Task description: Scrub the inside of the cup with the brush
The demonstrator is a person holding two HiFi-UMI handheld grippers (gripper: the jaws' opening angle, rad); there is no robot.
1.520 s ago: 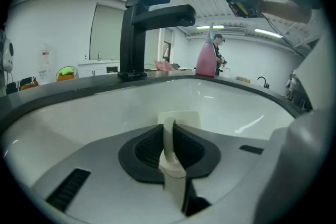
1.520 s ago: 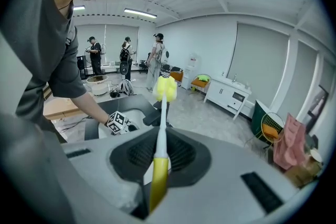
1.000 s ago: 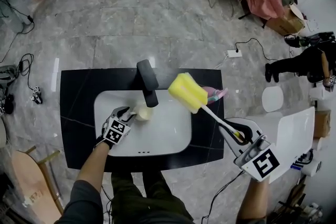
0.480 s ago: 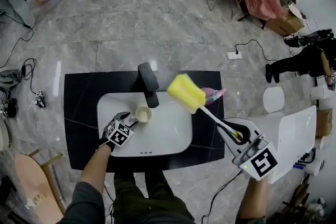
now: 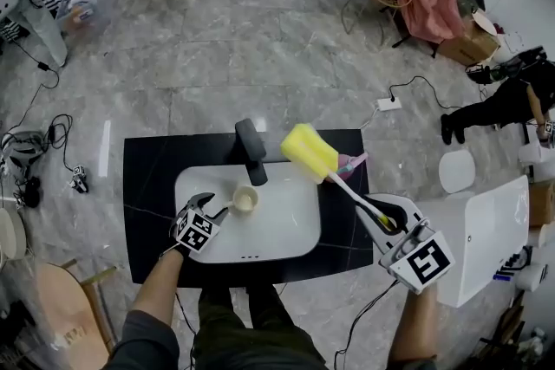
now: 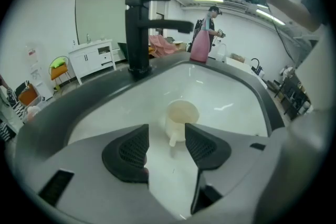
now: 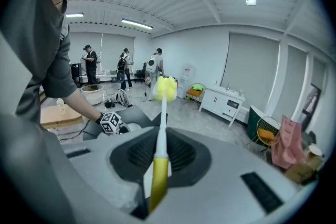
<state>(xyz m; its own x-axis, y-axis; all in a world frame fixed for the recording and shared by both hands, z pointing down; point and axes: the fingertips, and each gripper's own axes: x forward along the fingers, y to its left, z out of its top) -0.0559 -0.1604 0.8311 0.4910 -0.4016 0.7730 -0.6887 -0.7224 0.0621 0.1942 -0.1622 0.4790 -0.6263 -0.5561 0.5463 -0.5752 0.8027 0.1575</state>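
Cream cup (image 5: 245, 200) upright in sink (image 5: 295, 240) — left tool (image 5: 211, 205) just opened, empty; right tool (image 5: 373, 209) clamps yellow-sponged brush (image 5: 312, 155).

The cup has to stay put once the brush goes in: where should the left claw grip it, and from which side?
Probably across the round wall of the cup, below the rim, straight in from where the left claw is. The cup stands upright, handle pointing at that claw, so a pad can pass each side. The claw's jaws have just been opening and hold nothing.
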